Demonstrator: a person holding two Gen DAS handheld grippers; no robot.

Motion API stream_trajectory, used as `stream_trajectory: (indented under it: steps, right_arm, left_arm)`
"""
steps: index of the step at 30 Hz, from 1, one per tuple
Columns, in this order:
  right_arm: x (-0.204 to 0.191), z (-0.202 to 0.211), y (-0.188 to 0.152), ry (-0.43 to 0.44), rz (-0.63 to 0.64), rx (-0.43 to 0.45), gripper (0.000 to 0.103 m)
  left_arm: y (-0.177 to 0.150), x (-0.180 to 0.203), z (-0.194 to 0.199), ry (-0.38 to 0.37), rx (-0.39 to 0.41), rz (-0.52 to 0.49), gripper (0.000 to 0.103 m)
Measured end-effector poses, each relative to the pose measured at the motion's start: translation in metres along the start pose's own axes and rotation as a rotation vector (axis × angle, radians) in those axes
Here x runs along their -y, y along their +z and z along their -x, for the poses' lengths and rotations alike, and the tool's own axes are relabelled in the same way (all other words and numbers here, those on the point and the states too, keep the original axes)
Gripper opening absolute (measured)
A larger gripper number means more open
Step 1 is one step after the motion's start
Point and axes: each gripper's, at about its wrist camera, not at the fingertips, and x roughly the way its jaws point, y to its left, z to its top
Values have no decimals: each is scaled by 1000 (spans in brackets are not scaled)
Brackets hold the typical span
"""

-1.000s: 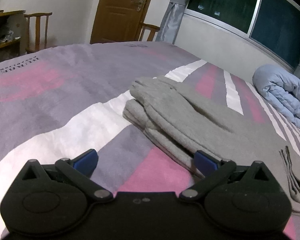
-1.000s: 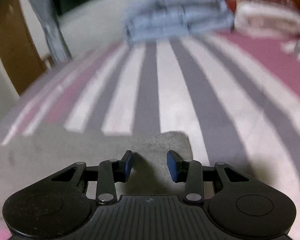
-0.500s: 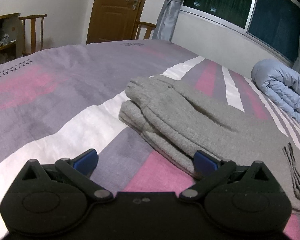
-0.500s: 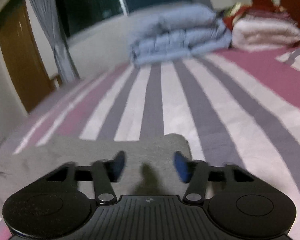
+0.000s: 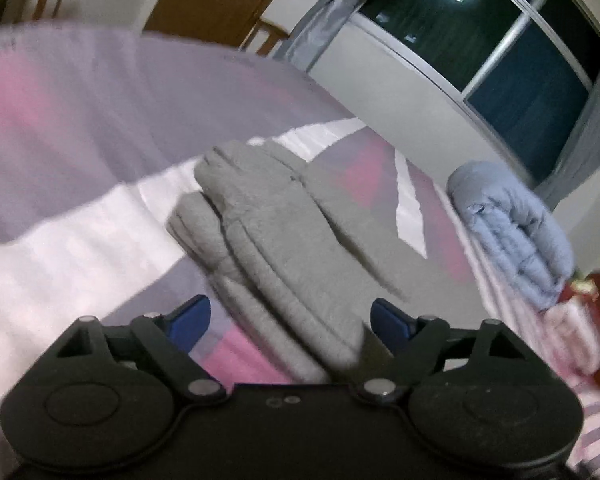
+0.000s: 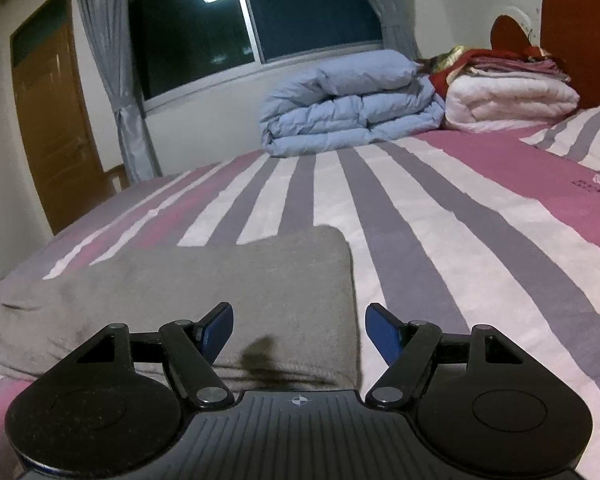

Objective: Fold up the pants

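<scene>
The grey pants (image 5: 284, 240) lie folded in stacked layers on the striped bed (image 5: 80, 128). In the left wrist view my left gripper (image 5: 292, 322) straddles the near edge of the stack. Its jaws are closing, the cloth lies between the blue pads, and neither pad presses on it. In the right wrist view the pants (image 6: 220, 280) show a flat top and a squared right corner. My right gripper (image 6: 300, 330) hovers over that near corner with its jaws opening; the cloth sits below the pads, untouched.
A folded blue duvet (image 6: 352, 108) and a white quilt (image 6: 508, 100) with red cloths on top sit at the head of the bed, by a wooden headboard (image 6: 580, 28). A window, grey curtains and a brown door (image 6: 56, 120) line the far wall.
My left gripper has tilted and moved in on the pants, and its jaws have narrowed around the stack's edge. My right gripper's jaws have widened and it has drawn back from the cloth.
</scene>
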Motion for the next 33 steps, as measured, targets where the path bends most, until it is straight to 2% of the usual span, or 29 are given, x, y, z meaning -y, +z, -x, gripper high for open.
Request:
stream_trajectory:
  steps: [6, 10, 11, 12, 13, 14, 15, 16, 20, 25, 30, 33]
  right_arm:
    - [13, 2, -1, -3, -76, 22, 73]
    - [25, 2, 0, -32, -125, 20, 73]
    - [27, 2, 0, -35, -136, 20, 73]
    - [29, 2, 0, -36, -144, 22, 73]
    - [30, 3, 1, -38, -151, 24, 73]
    - [31, 3, 1, -38, -155, 25, 73]
    - [32, 4, 1, -35, -163, 25, 73]
    - [34, 3, 2, -31, -174, 20, 73]
    - [46, 2, 6, -43, -229, -1, 73]
    - [55, 11, 21, -35, -237, 15, 73]
    - [74, 6, 41, -65, -273, -18, 73]
    - [91, 2, 51, -92, -275, -50, 73]
  left_arm:
    - [17, -23, -31, -112, 14, 129, 80]
    - [23, -25, -46, -150, 31, 117, 81]
    - [22, -25, -46, -146, 38, 112, 72]
    - [20, -26, -44, -128, 48, 117, 54]
    - [18, -34, -42, -112, 43, 170, 27]
    - [15, -41, -42, -138, 43, 213, 26]
    - [15, -41, -39, -140, 47, 204, 25]
    - [15, -35, -37, -129, 49, 174, 21]
    - [17, -14, -20, -132, 83, 91, 19]
    - [23, 52, 4, -172, 141, -102, 19]
    - [8, 116, -1, -247, 119, -224, 19]
    - [-17, 161, -8, -271, 89, -333, 19]
